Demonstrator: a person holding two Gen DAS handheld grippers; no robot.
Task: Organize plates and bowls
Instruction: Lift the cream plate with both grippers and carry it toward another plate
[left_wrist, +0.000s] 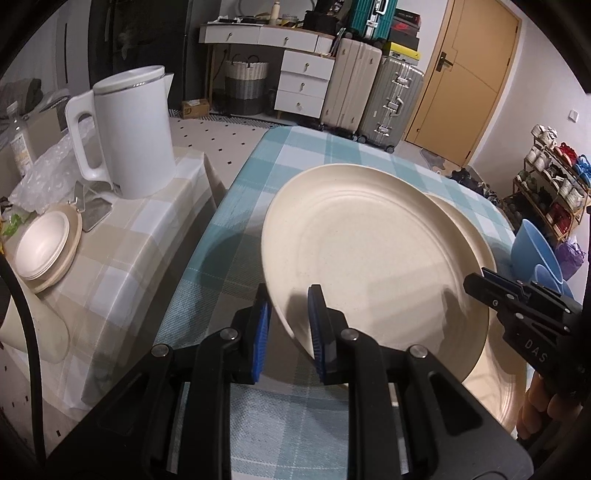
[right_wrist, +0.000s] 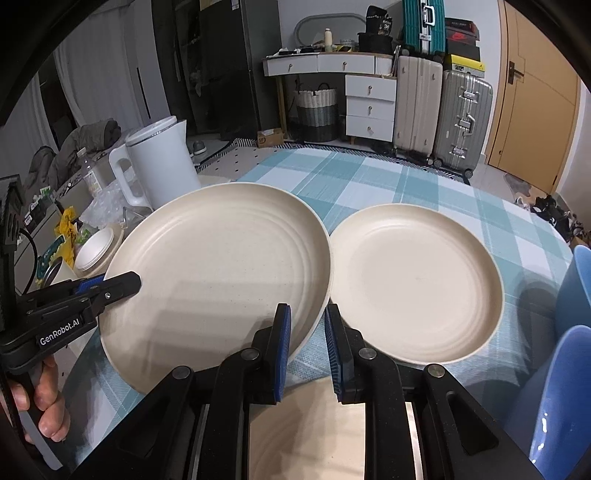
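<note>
Left gripper body reads "GenRobot.AI" in white. Right gripper body reads "DAS", remainder cut off. Other labels beyond the grippers are illegible.
</note>
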